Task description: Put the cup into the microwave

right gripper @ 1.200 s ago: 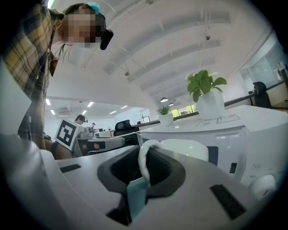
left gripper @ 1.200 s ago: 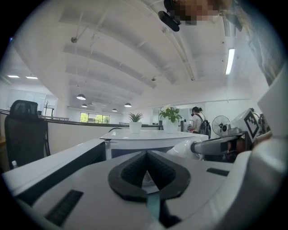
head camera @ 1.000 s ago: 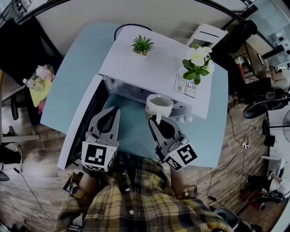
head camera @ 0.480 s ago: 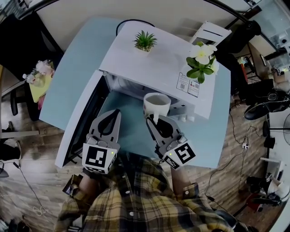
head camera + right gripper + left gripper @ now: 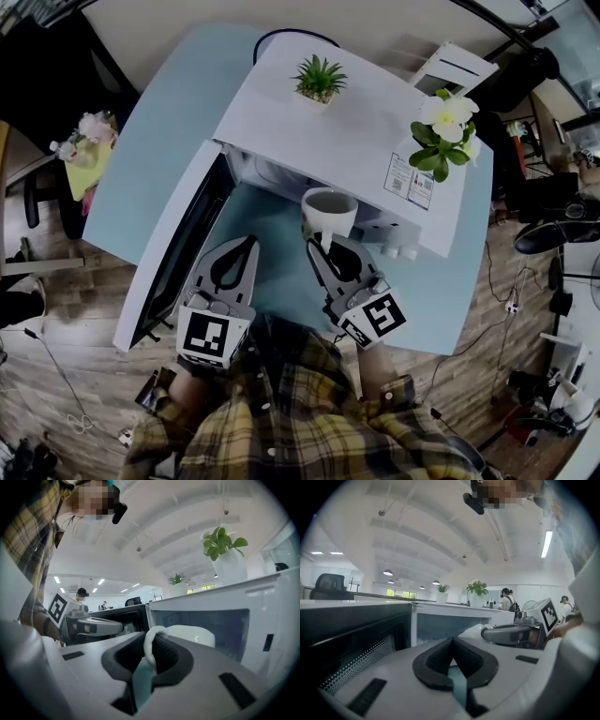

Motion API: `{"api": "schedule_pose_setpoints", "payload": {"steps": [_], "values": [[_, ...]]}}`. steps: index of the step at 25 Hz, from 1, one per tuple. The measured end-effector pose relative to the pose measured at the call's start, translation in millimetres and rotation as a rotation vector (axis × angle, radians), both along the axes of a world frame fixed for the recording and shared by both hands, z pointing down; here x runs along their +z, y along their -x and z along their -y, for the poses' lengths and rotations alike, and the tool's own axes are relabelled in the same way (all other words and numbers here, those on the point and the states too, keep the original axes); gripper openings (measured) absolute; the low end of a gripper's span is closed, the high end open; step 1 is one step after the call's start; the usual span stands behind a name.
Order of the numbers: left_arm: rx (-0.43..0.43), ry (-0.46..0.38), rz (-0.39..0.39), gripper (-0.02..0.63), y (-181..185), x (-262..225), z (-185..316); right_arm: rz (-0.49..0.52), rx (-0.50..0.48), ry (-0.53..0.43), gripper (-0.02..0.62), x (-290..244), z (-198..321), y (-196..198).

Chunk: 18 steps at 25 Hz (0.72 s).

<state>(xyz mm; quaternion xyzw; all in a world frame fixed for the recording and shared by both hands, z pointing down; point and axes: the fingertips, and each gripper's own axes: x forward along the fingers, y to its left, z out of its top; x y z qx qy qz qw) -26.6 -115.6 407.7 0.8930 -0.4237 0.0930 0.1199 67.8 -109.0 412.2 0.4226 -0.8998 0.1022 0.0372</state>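
The white cup [image 5: 329, 212] hangs in the air just before the open mouth of the white microwave [image 5: 319, 127]. My right gripper [image 5: 323, 248] is shut on the cup's handle [image 5: 149, 649]; the cup's body [image 5: 191, 635] shows beyond the jaws, in front of the oven cavity [image 5: 201, 623]. My left gripper [image 5: 246, 246] hovers to the left, near the open door [image 5: 178, 251], shut with nothing between its tips. In the left gripper view its black pads [image 5: 452, 660] meet, and the right gripper [image 5: 511, 634] shows at the right.
The microwave sits on a pale blue table [image 5: 150, 150]. On its top stand a small green succulent [image 5: 320, 79] and a white-flowered plant [image 5: 441, 131]. Knobs [image 5: 405, 251] sit at its right front. Chairs and cables lie on the wooden floor around.
Both grippers have sunk a little, and the cup has come lower before the microwave's opening. The head view has shifted slightly. Neither gripper's jaws have changed.
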Motion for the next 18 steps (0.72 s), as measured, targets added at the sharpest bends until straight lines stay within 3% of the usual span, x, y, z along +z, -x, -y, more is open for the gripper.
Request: {"api": "schedule_pose_setpoints", "payload": {"steps": [18], "values": [[0.049, 0.038, -0.020, -0.003, -10.4, 23.7, 9.5, -0.030, 0.065, -0.118, 0.049, 19.2, 59.5, 17.4]]}}
